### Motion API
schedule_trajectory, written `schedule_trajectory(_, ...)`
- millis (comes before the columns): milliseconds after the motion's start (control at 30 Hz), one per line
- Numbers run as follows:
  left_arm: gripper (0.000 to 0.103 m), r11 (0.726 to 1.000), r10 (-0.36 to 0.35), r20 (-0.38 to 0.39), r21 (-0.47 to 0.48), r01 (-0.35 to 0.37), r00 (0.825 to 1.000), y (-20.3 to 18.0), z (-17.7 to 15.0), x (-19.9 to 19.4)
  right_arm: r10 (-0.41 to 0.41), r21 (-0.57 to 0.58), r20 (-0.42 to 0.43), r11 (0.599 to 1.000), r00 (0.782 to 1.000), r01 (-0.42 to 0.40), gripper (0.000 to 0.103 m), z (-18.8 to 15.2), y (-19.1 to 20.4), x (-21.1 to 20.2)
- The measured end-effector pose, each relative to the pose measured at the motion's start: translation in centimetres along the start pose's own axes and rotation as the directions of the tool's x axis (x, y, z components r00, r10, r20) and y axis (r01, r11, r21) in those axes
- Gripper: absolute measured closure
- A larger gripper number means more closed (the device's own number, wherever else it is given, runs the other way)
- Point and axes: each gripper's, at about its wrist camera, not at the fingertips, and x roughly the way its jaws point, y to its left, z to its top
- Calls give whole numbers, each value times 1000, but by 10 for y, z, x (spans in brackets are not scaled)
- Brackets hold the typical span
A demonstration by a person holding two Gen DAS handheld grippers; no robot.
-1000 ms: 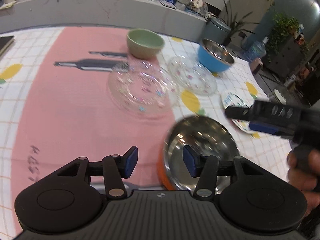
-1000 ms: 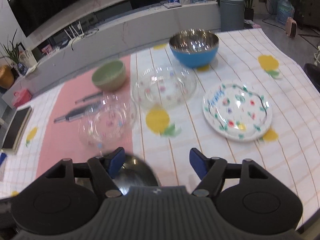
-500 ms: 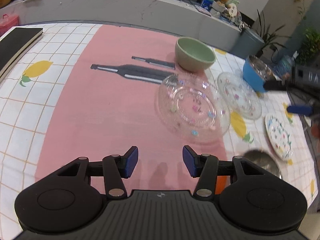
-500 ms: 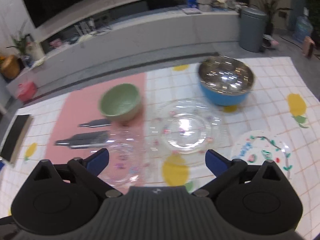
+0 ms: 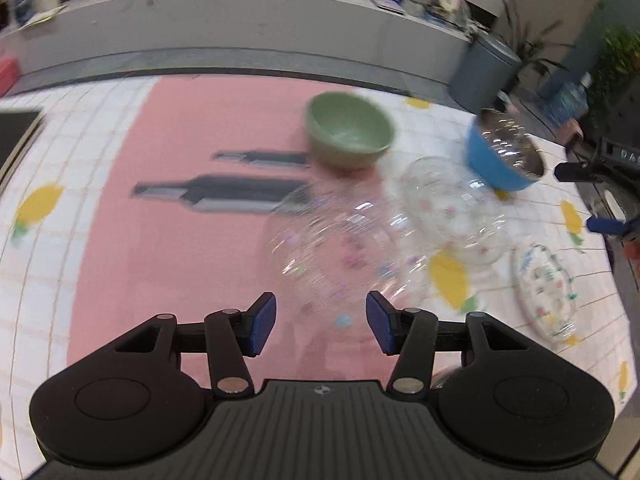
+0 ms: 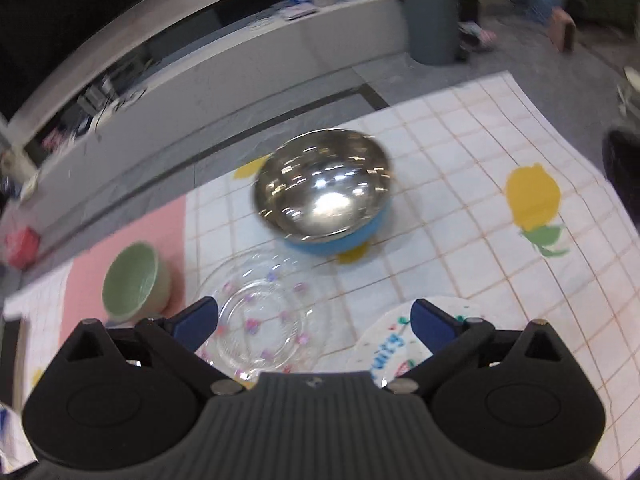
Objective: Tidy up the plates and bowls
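Both fisheye views look steeply down along their hand-held gripper fingers, close over the table (image 5: 100, 248); they share the green bowl (image 5: 349, 135), blue steel bowl (image 6: 325, 192) and clear plates (image 6: 256, 324)

We see an evenly lit indoor scene in both views, bright but soft. Motion blur smears the clear glass plate (image 5: 344, 248) and the green bowl (image 5: 350, 136) in the left wrist view. Overhead light glares off the steel-lined blue bowl (image 6: 324, 192). Fisheye distortion bends the checked cloth (image 6: 500, 264) at the edges. Each tool's black body stays sharp, casting faint shadows below.
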Motion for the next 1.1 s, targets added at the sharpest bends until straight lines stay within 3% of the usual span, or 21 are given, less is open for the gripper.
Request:
schedule_trajectory(133, 29, 999, -41, 17, 24, 40, 999, -35, 44, 6, 117, 144, 105, 981, 988, -131, 3, 9, -32, -8)
schedule_trajectory(200, 29, 998, -31, 31, 48, 30, 999, -52, 63, 12, 145, 197, 105, 967, 984, -164, 3, 11, -43, -5)
schedule_trajectory(333, 29, 993, -4, 65, 114, -4, 998, -92, 94, 29, 94, 206, 103, 972, 990, -114, 3, 15, -42, 3)
schedule_trajectory(467, 29, 989, -8, 99, 145, -7, 995, -124, 113, 49, 111, 253, 125, 957, 986, -140, 14, 18, -44, 12)
schedule_trajectory(567, 29, 989, -4, 91, 150, -10, 996, -139, 120, 70, 116, 278, 150, 948, 982, -154, 16, 20, -46, 20)
schedule_trajectory(767, 29, 991, 0, 64, 133, -8, 998, -154, 131, 104, 81, 335, 147, 934, 986, -127, 27, 22, -50, 43)
schedule_trajectory(1100, 29, 990, 35, 27, 137, -38, 999, -164, 141, 142, 55, 390, 124, 915, 991, -100, 35, 27, -62, 79)
